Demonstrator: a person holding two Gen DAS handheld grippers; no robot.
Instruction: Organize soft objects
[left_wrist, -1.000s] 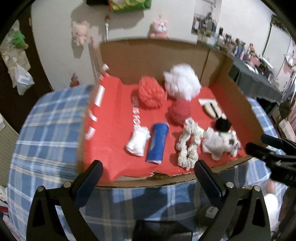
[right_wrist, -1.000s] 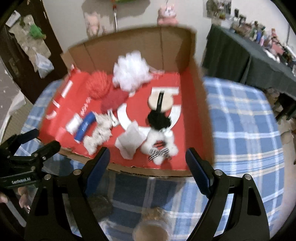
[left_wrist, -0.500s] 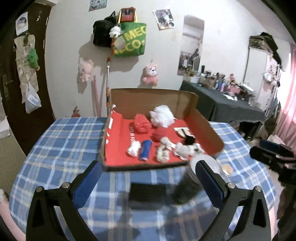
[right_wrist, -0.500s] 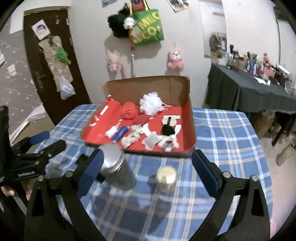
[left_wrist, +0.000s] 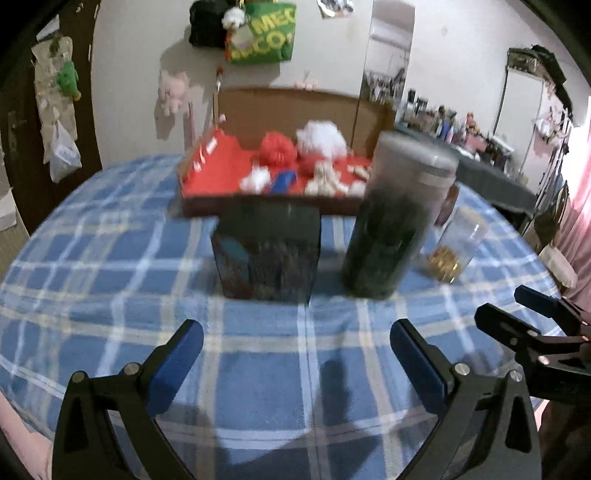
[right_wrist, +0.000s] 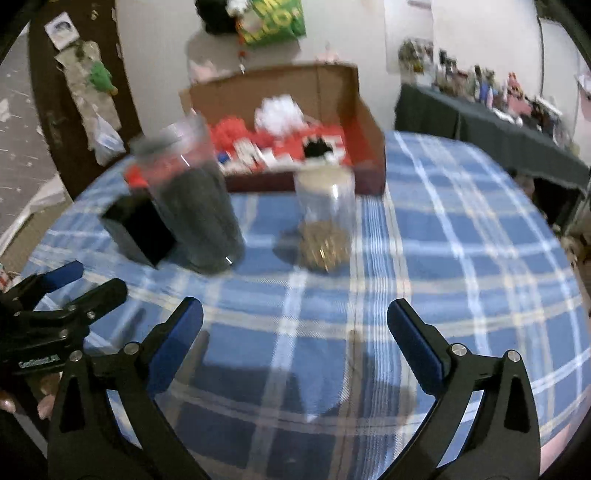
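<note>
Pale wall behind, hung with a green tote bag (left_wrist: 264, 35) and a pink plush toy (left_wrist: 170, 92); a dark doorway stood at far left. The round table (left_wrist: 110, 258) wore a blue-and-white plaid cloth, soft and slightly rumpled, both views blurred.

Left to right on the cloth, left wrist view: one dark, boxy square container (left_wrist: 267, 254); one tall cylindrical jar (left_wrist: 395, 218) of clear plastic with a grey lid, filled dark; one smaller clear jar (left_wrist: 456, 245) with gold bits at its bottom. A fourth, brownish vessel showed behind the tall jar, too hidden to name.

Behind these sat one shallow cardboard box (left_wrist: 295, 107), brown walls, red floor. The soft objects lay inside it: a red fluffy pom-pom (left_wrist: 276, 149), a white fluffy pom-pom (left_wrist: 320, 137), a small white bundle (left_wrist: 255, 180), a blue roll (left_wrist: 283, 181) and a cream knotted piece (left_wrist: 325, 178). A black tuft (right_wrist: 318, 149) showed in the right wrist view. Further pieces were too smeared to count.

Left gripper (left_wrist: 296, 349): black frame, blue pads, jaws spread wide over bare cloth, nothing between them. Right gripper (right_wrist: 294, 332): same build, jaws likewise spread wide and empty, near the table's front edge. Each gripper appeared at the margin of the other's view. A dark-draped side table (right_wrist: 491, 133) crowded with small bottles stood at right.
</note>
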